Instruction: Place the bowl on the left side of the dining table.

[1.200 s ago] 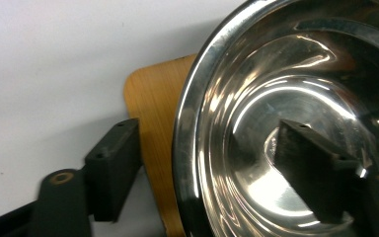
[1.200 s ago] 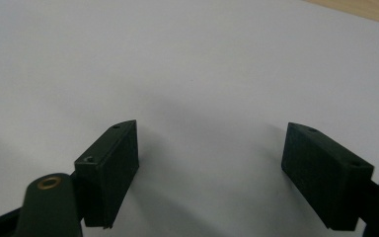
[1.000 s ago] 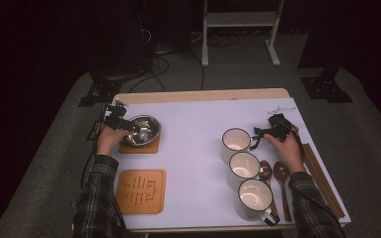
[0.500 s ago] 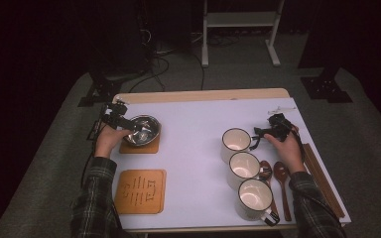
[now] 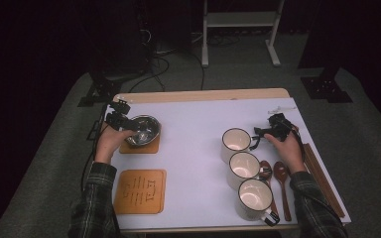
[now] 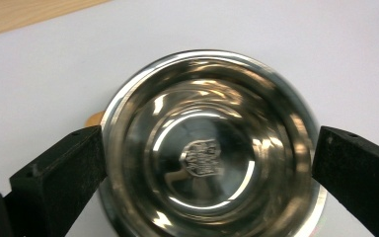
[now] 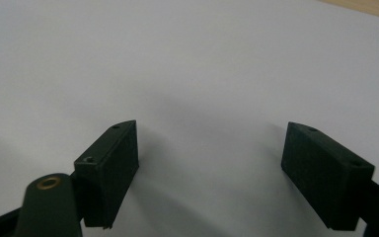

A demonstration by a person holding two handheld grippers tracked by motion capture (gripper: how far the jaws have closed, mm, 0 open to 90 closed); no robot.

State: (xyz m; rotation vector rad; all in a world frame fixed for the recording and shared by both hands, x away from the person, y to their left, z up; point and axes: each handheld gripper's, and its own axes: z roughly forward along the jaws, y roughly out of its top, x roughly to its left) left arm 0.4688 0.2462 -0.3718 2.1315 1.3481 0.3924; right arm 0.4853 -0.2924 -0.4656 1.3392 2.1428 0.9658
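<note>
our left gripper [image 6: 205, 163] hangs over the steel bowl [image 6: 207, 148], jaws just opened wide either side of its rim, pads not pressing. the bowl sits on a wooden coaster [image 5: 140, 145] at the table's [image 5: 198, 114] far left, w/ a 2nd coaster [image 5: 140, 191] nearer us. our right gripper [image 7: 209, 173] gapes w/ nothing between its jaws, over bare white top beside three mugs [image 5: 244, 165] & two wooden spoons [image 5: 281, 173].
</note>
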